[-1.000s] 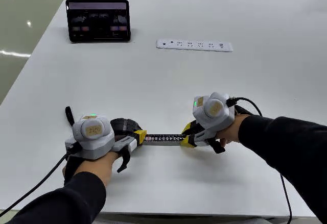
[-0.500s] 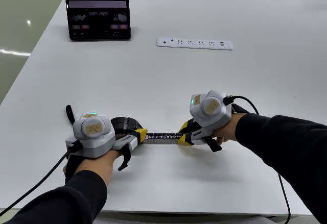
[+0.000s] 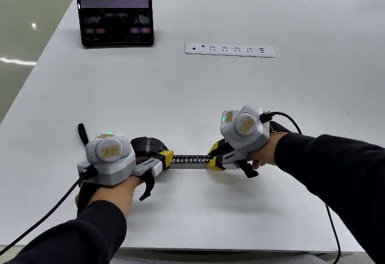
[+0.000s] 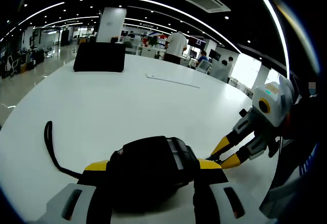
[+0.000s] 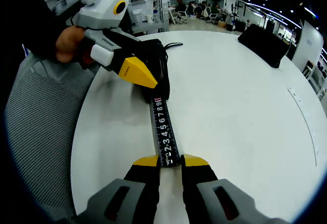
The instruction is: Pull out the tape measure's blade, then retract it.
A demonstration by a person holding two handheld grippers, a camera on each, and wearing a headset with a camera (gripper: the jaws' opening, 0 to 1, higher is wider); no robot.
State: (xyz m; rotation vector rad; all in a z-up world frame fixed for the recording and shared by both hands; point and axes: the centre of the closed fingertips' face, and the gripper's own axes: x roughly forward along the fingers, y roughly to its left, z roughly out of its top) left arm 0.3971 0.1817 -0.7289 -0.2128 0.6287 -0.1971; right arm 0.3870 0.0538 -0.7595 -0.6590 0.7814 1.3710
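A black tape measure case lies on the white table, and my left gripper is shut on it from both sides. Its blade sticks out a short way toward the right, numbers facing up. My right gripper is shut on the blade's free end, fingertips low over the table. In the right gripper view the case sits behind the left gripper's yellow fingertip. The case's black wrist strap trails on the table.
A dark tablet stands at the far left of the white table. A white power strip lies flat beyond the middle. Cables run from both grippers off the near edge. People and desks show far behind.
My right gripper has slid left toward the case with the blade end in it, so less blade shows. The left gripper and case have stayed in place.
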